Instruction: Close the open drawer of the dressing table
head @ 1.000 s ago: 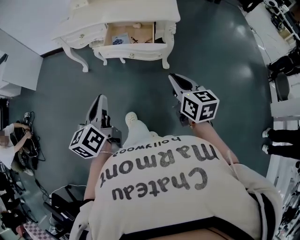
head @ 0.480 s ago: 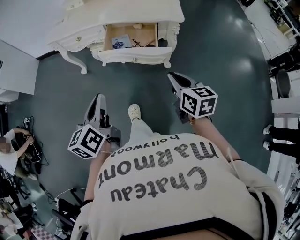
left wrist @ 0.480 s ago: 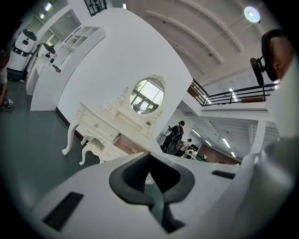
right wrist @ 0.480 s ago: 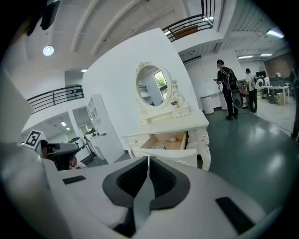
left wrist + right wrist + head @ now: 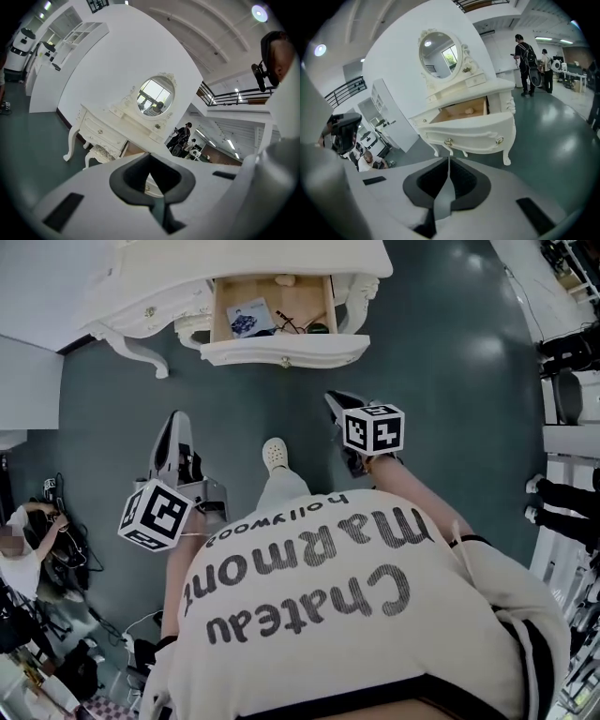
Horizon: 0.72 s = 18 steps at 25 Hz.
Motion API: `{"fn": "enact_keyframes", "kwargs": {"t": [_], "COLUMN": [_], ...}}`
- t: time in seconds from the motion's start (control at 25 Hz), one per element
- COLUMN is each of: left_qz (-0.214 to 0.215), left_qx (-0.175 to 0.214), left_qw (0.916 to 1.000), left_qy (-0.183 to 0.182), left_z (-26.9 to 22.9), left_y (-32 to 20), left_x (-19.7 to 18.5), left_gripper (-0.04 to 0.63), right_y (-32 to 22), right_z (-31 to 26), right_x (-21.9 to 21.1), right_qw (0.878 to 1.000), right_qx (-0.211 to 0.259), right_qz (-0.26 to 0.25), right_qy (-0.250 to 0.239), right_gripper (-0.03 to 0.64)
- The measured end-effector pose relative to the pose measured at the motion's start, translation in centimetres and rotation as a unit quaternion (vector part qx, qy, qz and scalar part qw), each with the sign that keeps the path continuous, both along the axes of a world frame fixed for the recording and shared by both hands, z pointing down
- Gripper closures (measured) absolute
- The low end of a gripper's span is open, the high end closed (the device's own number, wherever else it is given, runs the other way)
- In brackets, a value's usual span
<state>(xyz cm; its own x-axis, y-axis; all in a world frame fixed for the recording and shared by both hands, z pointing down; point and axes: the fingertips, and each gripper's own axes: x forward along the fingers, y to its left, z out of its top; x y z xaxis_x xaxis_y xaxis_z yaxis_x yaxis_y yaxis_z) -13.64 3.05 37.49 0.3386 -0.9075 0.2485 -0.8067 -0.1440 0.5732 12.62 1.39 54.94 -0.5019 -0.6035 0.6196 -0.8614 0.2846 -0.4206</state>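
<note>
Head view, open drawer (image 5: 281, 351), printed paper (image 5: 249, 319) inside

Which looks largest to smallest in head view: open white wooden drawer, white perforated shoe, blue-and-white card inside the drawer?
1. open white wooden drawer
2. white perforated shoe and blue-and-white card: look alike, no ranking.

Glossy dark teal floor (image 5: 450, 371) spreads around; white wall (image 5: 37, 277) at eleven o'clock; a round ceiling lamp (image 5: 259, 12) glows in the left gripper view.
</note>
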Motion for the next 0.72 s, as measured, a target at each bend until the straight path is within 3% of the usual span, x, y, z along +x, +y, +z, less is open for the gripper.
{"fn": "enact_keyframes", "kwargs": {"t": [0.2,0.36,0.72], "left_qz": [-0.002,-0.001,0.007], "left_qx": [-0.017,-0.025,-0.013], "left_qw": [0.9998,0.9997,0.9999], "left_qy": [-0.001,0.000,-0.005], "left_z": [1.2,1.6,0.8], "left_y": [-2.9,-5.6,-11.2], "left_x": [-2.5,-4.5,-7.9], "left_gripper": [0.588,0.588,0.588], "right_y": [-1.8,-3.8,-8.4], "right_z": [3.8,5.9,7.9], "right_x": [-2.5,-4.6,-7.5], "right_qw": [0.999,0.998,0.996], "right_qx": [-0.035,-0.057,-0.085], "right_qz": [-0.010,-0.013,0.011], "right_qy": [0.009,0.020,0.025], "right_gripper": [0.568,0.470,0.469]}}
